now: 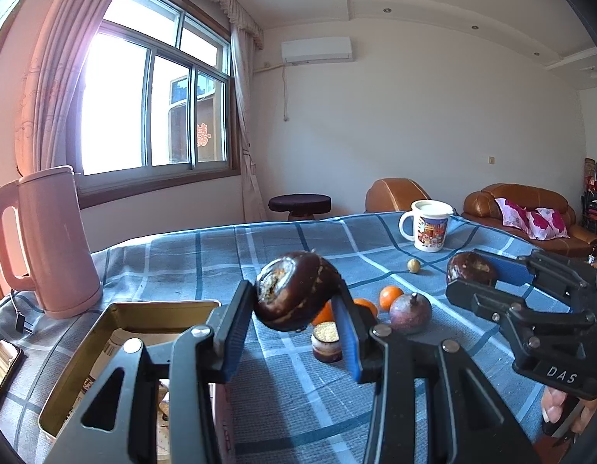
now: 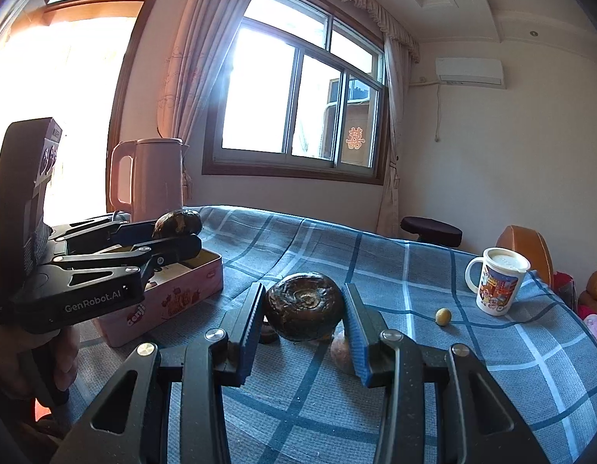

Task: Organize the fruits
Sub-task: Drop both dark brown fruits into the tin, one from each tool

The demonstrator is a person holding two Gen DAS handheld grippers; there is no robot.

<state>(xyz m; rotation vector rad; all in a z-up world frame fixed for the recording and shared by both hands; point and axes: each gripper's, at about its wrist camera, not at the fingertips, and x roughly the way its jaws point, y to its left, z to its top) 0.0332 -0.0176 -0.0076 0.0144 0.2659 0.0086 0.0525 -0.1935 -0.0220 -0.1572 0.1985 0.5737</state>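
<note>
A dark brown, wrinkled round fruit (image 1: 296, 297) sits at the centre of the left wrist view, pinched between the blue pads of the left gripper (image 1: 296, 309), whose jaws are closed against its two sides and hold it clear of the blue plaid tablecloth (image 1: 290, 394). Just left of it, low in that frame, lies an open rectangular gold-lined tin box (image 1: 116, 332) with paper inside. In the right wrist view the same tin shows its pink printed wall (image 2: 174, 301) at left centre, with the left gripper and its fruit (image 2: 177, 222) above it.

A second dark brown round fruit (image 2: 305, 306) fills the centre of the right wrist view, held between the blue pads of the right gripper (image 2: 304, 317), which is closed on its sides; it appears at the right of the left wrist view too (image 1: 470, 267).

On the cloth behind the left gripper lie two small oranges (image 1: 391, 295), a purple round fruit with a stem (image 1: 410, 312), a small brown-topped jar-like piece (image 1: 326, 342) and a little yellow-green ball (image 1: 413, 265). A white printed mug (image 1: 429, 225) stands further back at upper right, and a pink plastic kettle (image 1: 47, 243) at far left.
</note>
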